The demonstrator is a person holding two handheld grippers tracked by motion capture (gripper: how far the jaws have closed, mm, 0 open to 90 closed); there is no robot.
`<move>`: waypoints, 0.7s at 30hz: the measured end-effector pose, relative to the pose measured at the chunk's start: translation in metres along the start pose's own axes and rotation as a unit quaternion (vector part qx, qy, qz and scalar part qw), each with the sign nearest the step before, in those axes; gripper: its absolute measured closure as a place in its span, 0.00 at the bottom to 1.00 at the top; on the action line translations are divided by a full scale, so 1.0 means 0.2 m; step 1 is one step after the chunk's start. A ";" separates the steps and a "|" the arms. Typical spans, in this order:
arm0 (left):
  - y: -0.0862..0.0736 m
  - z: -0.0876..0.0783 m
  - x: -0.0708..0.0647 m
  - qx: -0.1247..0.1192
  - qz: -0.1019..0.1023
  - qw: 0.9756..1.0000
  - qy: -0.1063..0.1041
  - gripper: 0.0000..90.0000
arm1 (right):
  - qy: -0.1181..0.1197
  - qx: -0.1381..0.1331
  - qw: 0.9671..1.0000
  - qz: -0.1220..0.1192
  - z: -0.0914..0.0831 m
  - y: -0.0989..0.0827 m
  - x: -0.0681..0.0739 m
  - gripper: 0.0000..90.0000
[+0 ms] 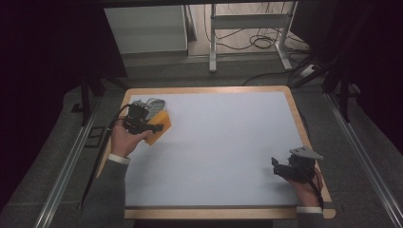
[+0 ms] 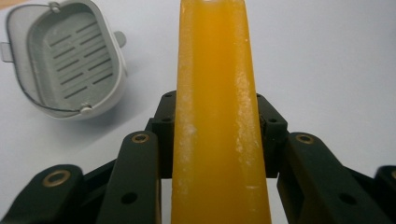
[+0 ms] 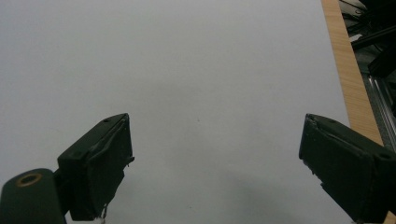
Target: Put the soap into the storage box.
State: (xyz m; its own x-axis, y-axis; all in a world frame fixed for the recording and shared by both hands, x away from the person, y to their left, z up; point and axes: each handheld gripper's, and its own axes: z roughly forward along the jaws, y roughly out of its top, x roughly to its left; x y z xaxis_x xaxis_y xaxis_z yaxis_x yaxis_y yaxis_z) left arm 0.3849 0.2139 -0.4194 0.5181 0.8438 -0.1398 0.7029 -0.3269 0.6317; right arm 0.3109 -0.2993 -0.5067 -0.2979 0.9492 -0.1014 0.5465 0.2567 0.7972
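Right claw rests near the person's edge of the surface, at its right side, and its jaws stand wide apart with nothing between them; in the right gripper view, bare pale surface lies under the two black jaws. Left claw is farther away, at the far left part of the surface, and it is closed on one orange block. In the left gripper view this block runs long and narrow between the two jaws, which press on both its sides; its skin has some whitish marks. Just behind the block, at the far left corner, lies one grey basket, tipped so that its opening faces the camera. It has a slotted bottom and a thin wire handle, and it is empty inside. By count: two claws, one orange block, one grey basket.
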 end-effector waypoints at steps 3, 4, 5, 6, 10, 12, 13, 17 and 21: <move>0.01 0.00 0.01 -0.004 -0.003 1.000 -0.001 0.68 | 0.001 0.000 1.000 0.001 0.00 0.00 0.00 0.11; 0.01 -0.01 0.01 -0.002 -0.003 1.000 -0.001 0.68 | 0.000 -0.001 1.000 0.002 0.00 0.00 -0.01 0.11; 0.01 0.00 0.02 -0.004 -0.004 1.000 0.001 0.68 | 0.000 -0.001 1.000 0.003 0.00 0.00 -0.01 0.11; 0.02 0.00 0.02 -0.004 -0.006 1.000 0.001 0.68 | -0.001 -0.002 1.000 0.004 -0.01 0.00 -0.01 0.11; 0.02 0.00 0.04 -0.007 -0.010 1.000 0.002 0.68 | -0.002 -0.003 1.000 0.004 -0.01 0.00 -0.01 0.11; 0.03 -0.01 0.05 -0.009 -0.014 1.000 0.002 0.68 | -0.002 -0.003 1.000 0.005 -0.01 0.00 -0.01 0.11; 0.03 -0.01 0.06 -0.010 -0.015 1.000 0.002 0.68 | -0.002 -0.003 1.000 0.005 -0.01 0.00 -0.01 0.11; 0.05 0.00 0.08 -0.011 -0.022 1.000 0.005 0.68 | -0.002 -0.003 1.000 0.005 -0.01 0.00 -0.01 0.11; 0.06 0.00 0.10 -0.011 -0.026 1.000 0.010 0.68 | -0.002 -0.003 1.000 0.005 -0.01 0.00 -0.01 0.11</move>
State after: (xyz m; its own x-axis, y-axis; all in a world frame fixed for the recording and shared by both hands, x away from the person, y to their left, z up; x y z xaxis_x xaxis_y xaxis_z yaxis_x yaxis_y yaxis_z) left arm 0.4044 0.2271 -0.4152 0.4707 0.8681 -0.1578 0.7183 -0.2732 0.6399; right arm 0.3103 -0.3018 -0.5046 -0.2887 0.9526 -0.0962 0.5444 0.2460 0.8020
